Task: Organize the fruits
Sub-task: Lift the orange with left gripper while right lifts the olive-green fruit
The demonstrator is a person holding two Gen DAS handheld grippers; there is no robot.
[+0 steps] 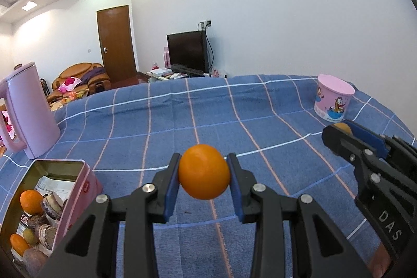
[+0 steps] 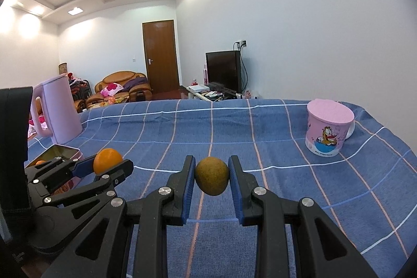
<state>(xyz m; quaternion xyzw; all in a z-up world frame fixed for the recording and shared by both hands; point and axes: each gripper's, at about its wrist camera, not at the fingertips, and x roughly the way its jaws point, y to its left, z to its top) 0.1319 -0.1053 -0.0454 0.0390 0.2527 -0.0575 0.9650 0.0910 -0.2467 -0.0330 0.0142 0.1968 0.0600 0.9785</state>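
My left gripper [image 1: 204, 168] is shut on an orange [image 1: 204, 175], held above the blue checked tablecloth. It also shows in the right wrist view [image 2: 109, 163] with the orange [image 2: 107, 160]. My right gripper [image 2: 211, 171] is shut on a small brownish-green fruit [image 2: 212, 175], to the right of the left one; in the left wrist view it [image 1: 341, 133] shows at the right with the fruit [image 1: 342, 127] mostly hidden. A pink tin box [image 1: 75, 202] at lower left holds oranges, a green fruit and several cakes.
A pink kettle [image 1: 28, 111] stands at the table's left edge behind the tin. A pink lidded cartoon cup [image 2: 328, 129] stands at the far right near the table edge. Blue checked cloth [image 1: 208, 116] covers the table.
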